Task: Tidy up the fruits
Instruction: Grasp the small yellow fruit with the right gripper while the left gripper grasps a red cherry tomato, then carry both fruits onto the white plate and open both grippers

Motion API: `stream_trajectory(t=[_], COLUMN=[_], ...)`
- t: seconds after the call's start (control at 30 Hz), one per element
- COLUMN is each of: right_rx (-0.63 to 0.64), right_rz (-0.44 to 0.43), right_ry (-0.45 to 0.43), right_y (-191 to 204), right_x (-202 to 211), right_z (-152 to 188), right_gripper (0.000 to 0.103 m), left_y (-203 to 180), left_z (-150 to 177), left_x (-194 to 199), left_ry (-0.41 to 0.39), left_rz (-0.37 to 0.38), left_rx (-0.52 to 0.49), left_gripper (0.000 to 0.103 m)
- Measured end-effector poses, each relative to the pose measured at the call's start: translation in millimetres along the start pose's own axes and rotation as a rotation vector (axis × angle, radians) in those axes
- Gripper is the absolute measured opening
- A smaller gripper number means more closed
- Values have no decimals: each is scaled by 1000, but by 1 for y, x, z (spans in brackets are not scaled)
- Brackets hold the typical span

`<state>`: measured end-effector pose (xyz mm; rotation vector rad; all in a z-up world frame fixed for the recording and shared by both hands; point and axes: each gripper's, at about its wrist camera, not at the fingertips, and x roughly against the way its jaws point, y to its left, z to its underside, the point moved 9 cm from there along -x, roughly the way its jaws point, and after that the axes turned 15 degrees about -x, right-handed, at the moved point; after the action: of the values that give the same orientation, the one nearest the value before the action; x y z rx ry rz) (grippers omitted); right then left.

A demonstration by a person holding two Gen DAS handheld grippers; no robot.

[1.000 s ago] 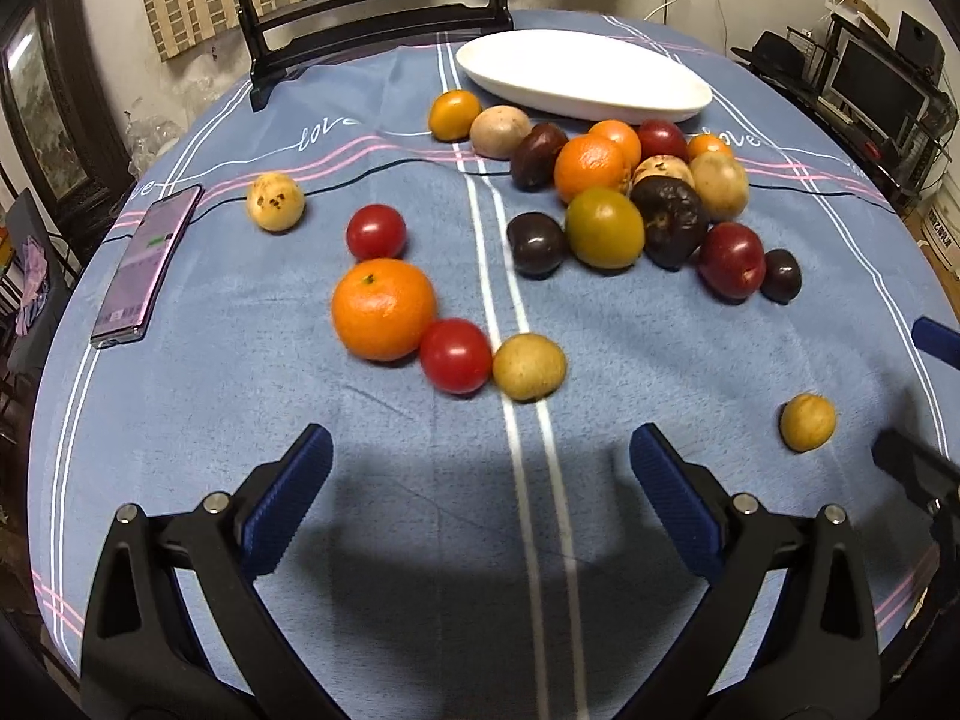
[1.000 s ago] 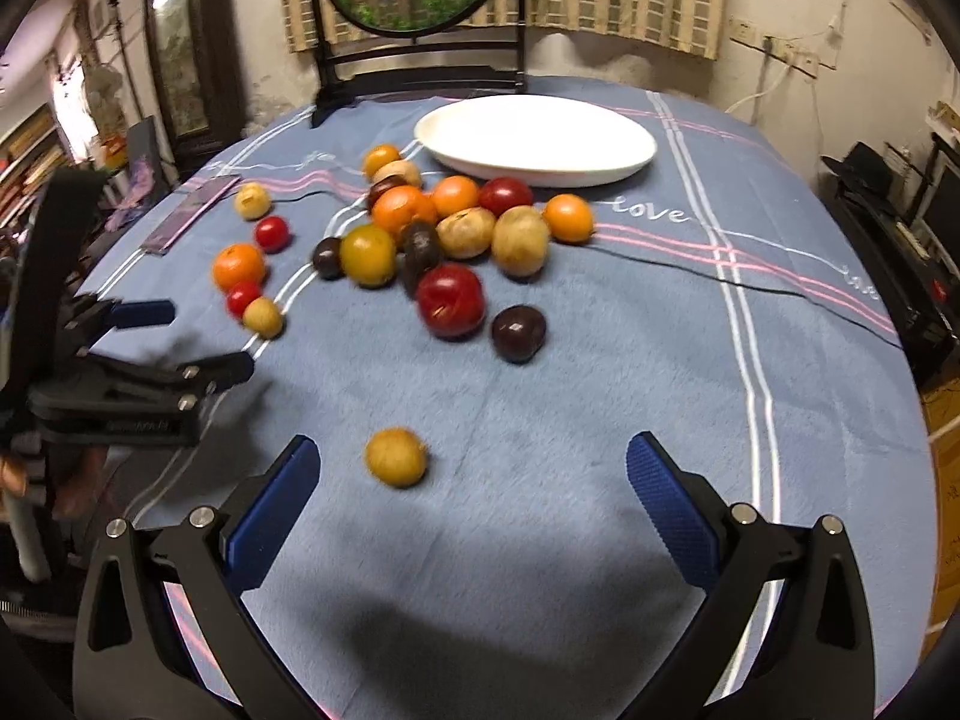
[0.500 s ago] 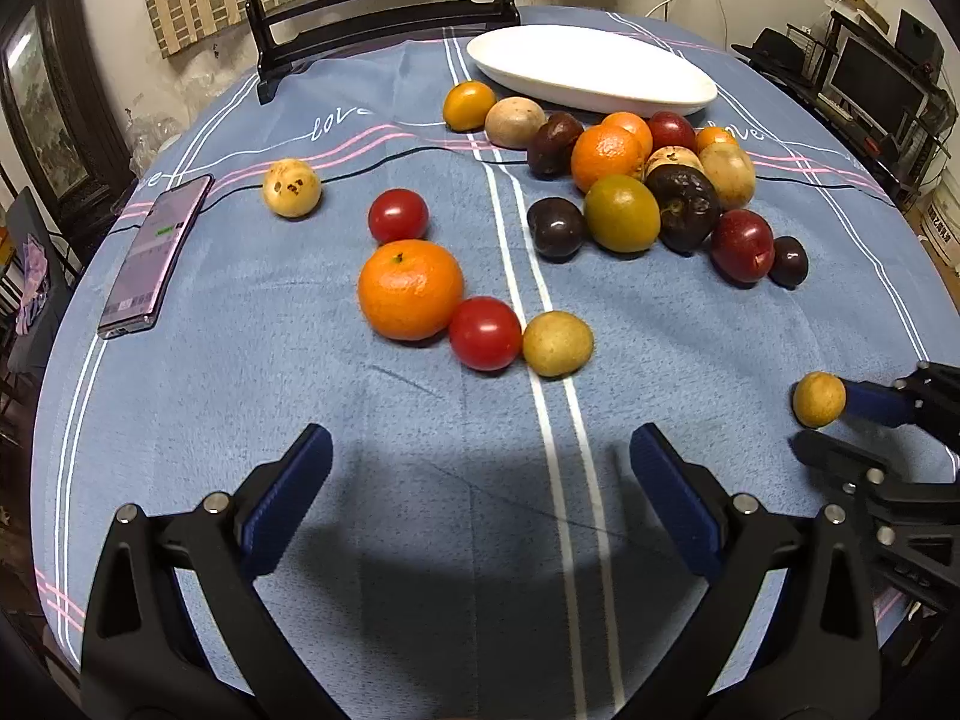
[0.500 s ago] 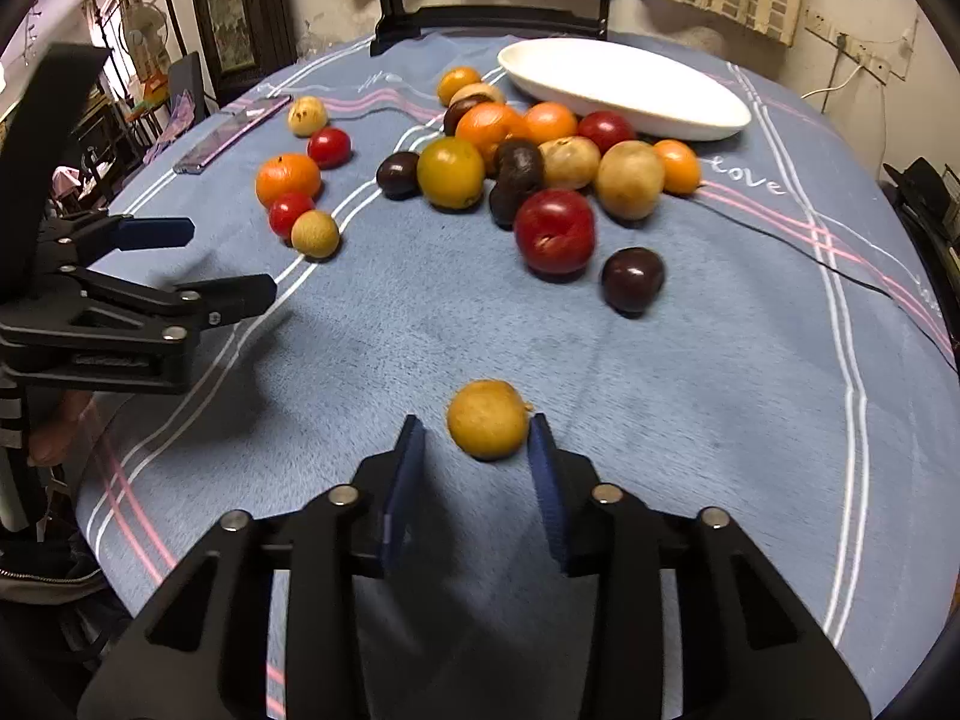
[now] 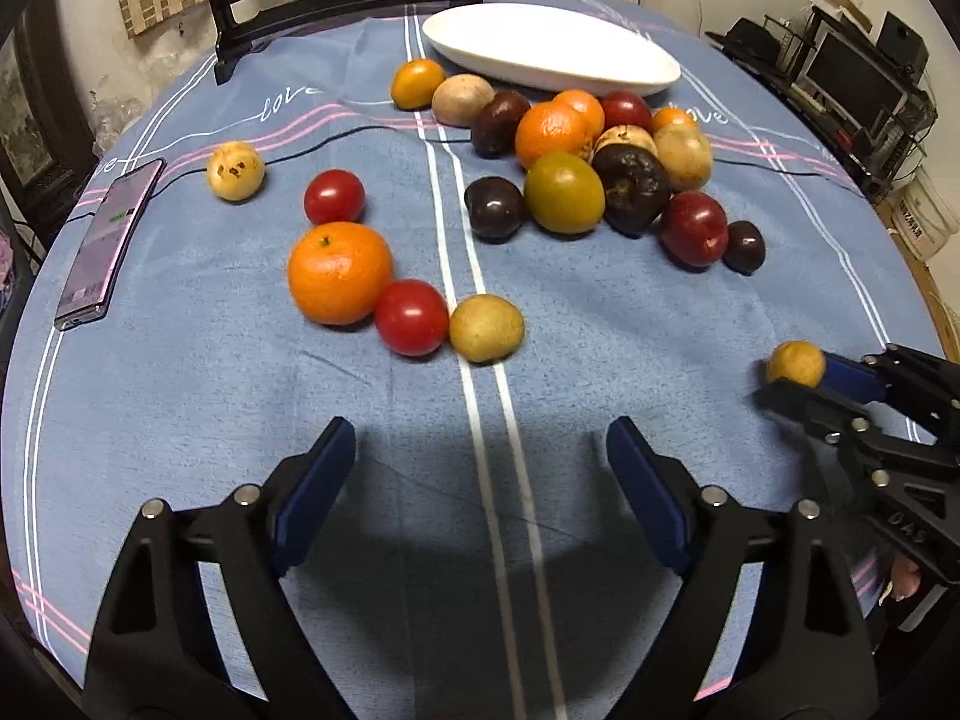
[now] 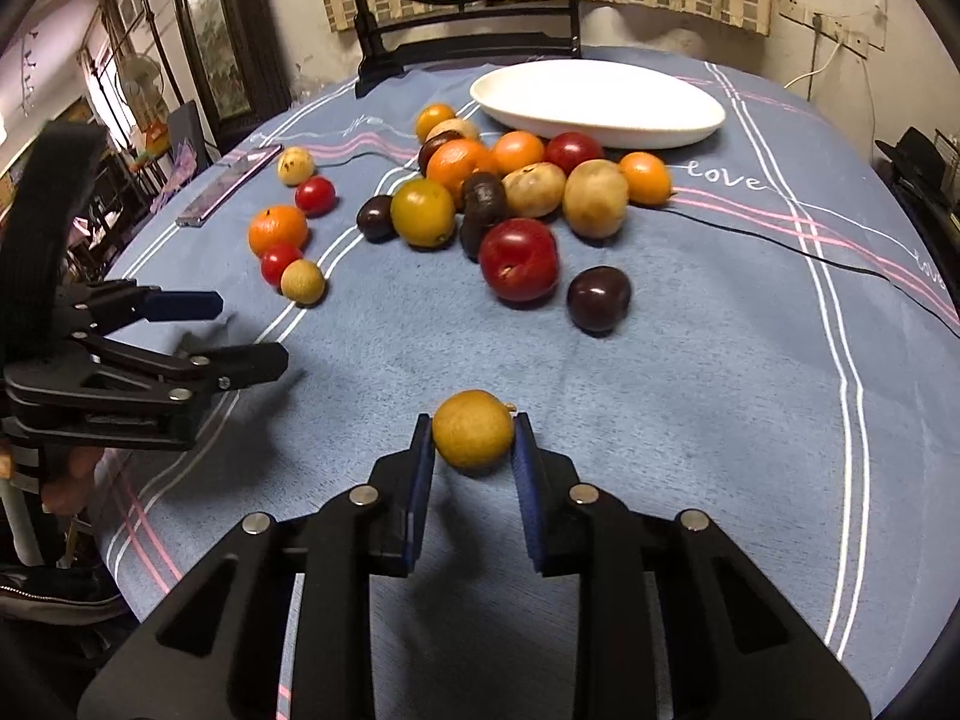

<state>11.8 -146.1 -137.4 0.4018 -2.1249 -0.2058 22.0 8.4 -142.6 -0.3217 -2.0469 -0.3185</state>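
Note:
My right gripper point(image 6: 473, 441) is shut on a small yellow fruit point(image 6: 473, 427) and holds it just above the blue tablecloth; the fruit also shows in the left wrist view point(image 5: 795, 363) at the right. My left gripper point(image 5: 480, 468) is open and empty over the near cloth. A pile of several fruits point(image 5: 564, 192) lies before the white oval plate point(image 5: 552, 48), which holds nothing. A big orange point(image 5: 339, 273), a red tomato point(image 5: 411, 317) and a yellow fruit point(image 5: 486, 327) lie together at the left.
A phone point(image 5: 108, 240) lies near the table's left edge. A spotted yellow fruit point(image 5: 235, 170) and a red tomato point(image 5: 333, 197) lie apart at the left. A black mirror stand point(image 6: 468, 54) is behind the plate. A black cable point(image 6: 810, 252) crosses the cloth at the right.
My right gripper closed from wide open onto the small yellow fruit and has lifted it slightly. My left gripper stayed open and shifted a little.

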Motion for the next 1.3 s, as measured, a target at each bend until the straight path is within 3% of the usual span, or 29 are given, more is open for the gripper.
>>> stream_trajectory(t=[0.07,0.13,0.37,0.47,0.5,0.7,0.93,1.03,1.3], right_rx=[-9,-14,-27,-28,-28,-21,-22,-23,-27], right_rz=[-7,-12,-37,-38,-39,-40,-39,-37,-46], right_ry=[-9,-15,-32,-30,-29,-26,-26,-27,-31], right_y=[-4,-8,-14,-14,-13,-11,-11,-11,-12], right_x=[3,6,11,10,9,9,9,9,13], right_z=[0,0,-1,-2,-1,-1,-1,-1,-7], right_gripper=[26,26,26,26,26,26,26,26,26], left_y=[2,9,38,42,41,33,29,26,24], left_z=[-2,-3,-4,-3,-2,-12,-28,-32,-34], left_x=[-1,-3,-1,-8,-11,-16,-24,-25,-12], left_ry=[6,14,18,36,41,23,6,-10,-57], left_rz=[-14,-13,-79,-72,-63,-50,-44,-45,-41], left_rx=[-4,11,12,14,12,7,-4,-19,-35], left_gripper=[81,69,68,57,49,39,36,29,28])
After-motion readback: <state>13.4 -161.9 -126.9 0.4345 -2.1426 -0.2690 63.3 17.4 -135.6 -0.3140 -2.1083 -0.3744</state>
